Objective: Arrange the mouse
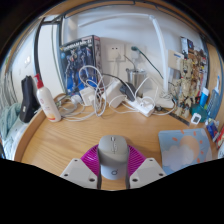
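A: Where's the mouse [113, 156] right now?

B: It sits between the two fingers of the claw [113, 172], its nose pointing away across the wooden tabletop [60, 140]. The pink pads [93, 158] show on either side of it, right against its flanks.

A: So is it gripped?

B: It looks so. Both fingers seem pressed to its sides with no gap I can make out, so I'd call the claw closed on the mouse. Whether the mouse rests on the tabletop or is lifted a little clear of it, I cannot tell.

A: What lies further out?

B: To the right, just beyond the fingers, is a grey mouse mat [185, 146]. Further back there's a tangle of white cables and adapters [125, 95], a white bottle with a red cap [46, 101] to the left, and a box with printed artwork [80, 57] standing against the wall.

A: Which step is this, then?

B: My reading is that the mouse is in hand and being carried to its place; the arranging itself isn't done yet.

A: And the next move?

B: Probably a swing right toward the grey mat, keeping the mouse level, setting it squarely on the mat, then spreading the fingers to let go.
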Tool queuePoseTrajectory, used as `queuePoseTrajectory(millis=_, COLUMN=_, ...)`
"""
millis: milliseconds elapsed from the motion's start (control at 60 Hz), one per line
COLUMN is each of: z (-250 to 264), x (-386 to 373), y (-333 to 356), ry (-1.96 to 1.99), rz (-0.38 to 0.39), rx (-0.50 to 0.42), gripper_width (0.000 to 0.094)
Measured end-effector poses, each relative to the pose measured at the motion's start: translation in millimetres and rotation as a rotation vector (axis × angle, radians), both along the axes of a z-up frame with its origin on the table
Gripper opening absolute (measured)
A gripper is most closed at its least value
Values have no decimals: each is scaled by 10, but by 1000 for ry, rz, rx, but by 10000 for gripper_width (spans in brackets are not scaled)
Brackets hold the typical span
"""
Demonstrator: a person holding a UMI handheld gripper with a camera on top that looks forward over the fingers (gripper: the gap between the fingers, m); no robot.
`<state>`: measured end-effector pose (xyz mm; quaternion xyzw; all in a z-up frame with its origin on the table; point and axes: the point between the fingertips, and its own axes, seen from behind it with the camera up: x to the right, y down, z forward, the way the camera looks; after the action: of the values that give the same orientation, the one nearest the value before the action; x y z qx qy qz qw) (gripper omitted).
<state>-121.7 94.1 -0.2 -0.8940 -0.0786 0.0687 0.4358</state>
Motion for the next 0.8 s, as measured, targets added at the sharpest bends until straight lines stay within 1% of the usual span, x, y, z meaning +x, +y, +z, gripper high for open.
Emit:
queuePoseTrajectory(millis=33, z=112, x=21, y=-10, ry=10, rz=7, rx=6, gripper_width=322)
queuePoseTrajectory(millis=83, z=382, x=98, y=-9, ry=4, rz=29, rx=41, gripper_width=322)
queuePoseTrajectory(millis=150, z=813, x=337, y=1, ry=-16, rz=29, rx=87, gripper_width=320)
queuePoseTrajectory(millis=250, z=1495, x=827, y=50, ry=-48, rz=11, rx=171, gripper_width=322)
queuePoseTrajectory(millis=317, z=1864, x=1182, y=61, ry=-72, rz=-2, rx=221, gripper_width=322)
queuePoseTrajectory(millis=433, z=2200, x=1827, y=31, ry=-80, rz=-50, rx=263, gripper_width=321)
queuePoseTrajectory(millis=500, z=2146, x=2154, y=20, ry=-89, rz=-81, rx=256, gripper_width=320)
queuePoseTrajectory(millis=567, z=1920, x=2390, y=15, ry=-96, rz=-92, rx=219, gripper_width=323)
queuePoseTrajectory(millis=617, z=1686, x=2500, y=15, ry=-106, rz=-100, rx=193, gripper_width=321)
queuePoseTrajectory(millis=800, z=664, x=2667, y=18, ry=-88, rz=-113, rx=37, gripper_width=321)
